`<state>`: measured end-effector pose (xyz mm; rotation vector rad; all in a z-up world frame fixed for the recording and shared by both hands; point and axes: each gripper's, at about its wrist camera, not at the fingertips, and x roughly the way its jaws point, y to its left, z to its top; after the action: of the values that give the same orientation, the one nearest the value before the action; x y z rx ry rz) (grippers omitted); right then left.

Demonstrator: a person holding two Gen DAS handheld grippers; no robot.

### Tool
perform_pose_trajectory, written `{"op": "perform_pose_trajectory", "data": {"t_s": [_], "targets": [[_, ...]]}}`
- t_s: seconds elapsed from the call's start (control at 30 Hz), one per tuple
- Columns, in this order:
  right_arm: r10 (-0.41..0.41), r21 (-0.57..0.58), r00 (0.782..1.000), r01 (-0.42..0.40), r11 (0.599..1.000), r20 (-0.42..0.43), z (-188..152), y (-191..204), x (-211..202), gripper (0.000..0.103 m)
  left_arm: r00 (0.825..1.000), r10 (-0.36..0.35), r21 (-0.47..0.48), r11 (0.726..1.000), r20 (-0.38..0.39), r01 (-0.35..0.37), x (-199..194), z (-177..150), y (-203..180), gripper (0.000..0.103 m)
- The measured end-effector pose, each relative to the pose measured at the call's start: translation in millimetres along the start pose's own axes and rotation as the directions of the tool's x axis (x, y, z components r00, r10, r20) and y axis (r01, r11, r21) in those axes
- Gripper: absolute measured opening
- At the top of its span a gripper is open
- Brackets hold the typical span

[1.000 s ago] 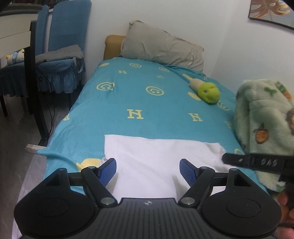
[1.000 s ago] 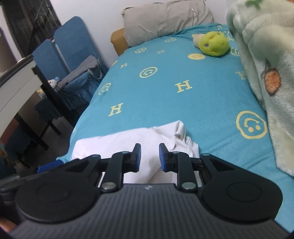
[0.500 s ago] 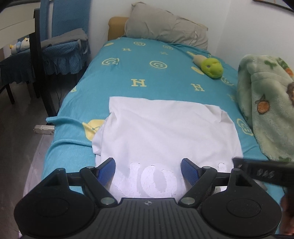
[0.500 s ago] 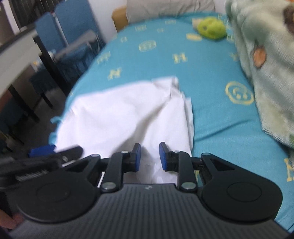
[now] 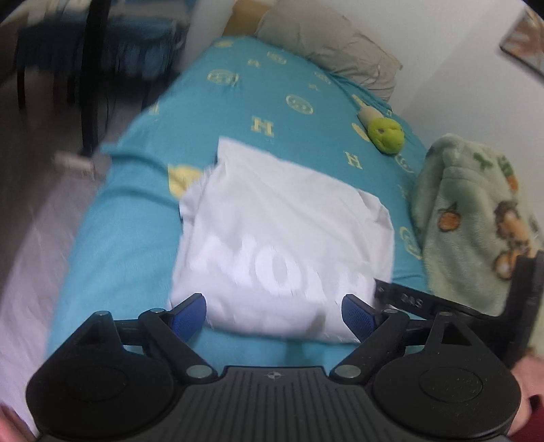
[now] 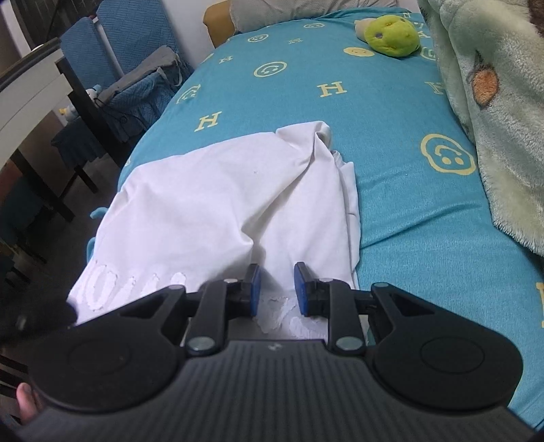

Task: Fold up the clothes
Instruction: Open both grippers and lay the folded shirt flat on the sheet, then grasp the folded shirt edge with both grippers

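A white T-shirt (image 5: pixel 282 231) with white lettering lies folded on the teal bed sheet (image 5: pixel 272 102), near the bed's foot. My left gripper (image 5: pixel 273 314) hovers over the shirt's near edge; its jaws are opening wide and the pads touch nothing. My right gripper (image 6: pixel 277 289) hangs over the shirt (image 6: pixel 210 204) at its near right part, where the cloth is bunched. Its blue pads stand a narrow gap apart with cloth showing beyond them, none pinched. The right gripper's black finger (image 5: pixel 408 301) shows at the shirt's right corner in the left wrist view.
A green plush toy (image 6: pixel 391 32) lies far up the sheet (image 6: pixel 408 204). A pale green fleece blanket (image 6: pixel 493 102) is heaped along the bed's right side. A grey pillow (image 5: pixel 326 54) is at the head. Blue chairs (image 6: pixel 112 51) and a table (image 6: pixel 30 91) stand left of the bed.
The left gripper has pulled back toward the foot of the bed and rolled, its jaws wider, so the whole shirt shows. The right gripper has dipped closer to the shirt.
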<state>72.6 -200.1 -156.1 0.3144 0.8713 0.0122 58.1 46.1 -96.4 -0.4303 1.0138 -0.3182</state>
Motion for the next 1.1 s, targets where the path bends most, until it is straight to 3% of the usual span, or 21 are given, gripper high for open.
{"op": "perform_pose_trajectory", "data": {"t_s": [0.1,0.23,0.5,0.63,0.7,0.87,1.0,1.07,1.1], "targets": [[0.001,0.002,1.000,-0.001,1.000,0.000,0,-1,0,0.024,0.996,-0.061,-0.173,0.984,-0.058,0.050,12,-7,20,0.090],[-0.001,0.005,1.000,0.001,1.000,-0.001,0,0,-1,0.024,0.988,-0.081,-0.330,0.943,-0.130,0.034,39,-12,41,0.090],[-0.004,0.011,1.000,0.004,1.000,-0.004,-1,-1,-1,0.024,0.982,-0.186,-0.559,0.813,0.018,0.164,48,-13,71,0.090],[-0.008,0.018,1.000,0.008,1.000,0.002,-2,-1,-2,0.024,0.984,-0.169,-0.565,0.806,0.064,0.175,52,-8,71,0.079],[-0.012,0.026,1.000,0.011,1.000,0.006,-2,0,-3,0.025,0.986,-0.152,-0.553,0.816,0.075,0.167,52,-7,69,0.066],[-0.032,0.077,0.999,0.030,0.997,0.019,-1,-4,-11,0.033,0.984,-0.151,-0.559,0.810,0.094,0.178,51,-11,74,0.057],[-0.060,0.137,0.993,0.046,0.989,0.104,6,-12,-35,0.060,0.982,-0.159,-0.570,0.800,0.101,0.188,49,-14,75,0.057],[-0.052,0.167,0.988,0.028,0.986,0.143,8,-16,-47,0.061,0.981,-0.167,-0.582,0.790,0.098,0.193,49,-14,76,0.058],[-0.044,0.182,0.985,0.014,0.983,0.166,9,-18,-54,0.069,0.980,-0.172,-0.588,0.785,0.096,0.195,48,-15,77,0.061]]}}
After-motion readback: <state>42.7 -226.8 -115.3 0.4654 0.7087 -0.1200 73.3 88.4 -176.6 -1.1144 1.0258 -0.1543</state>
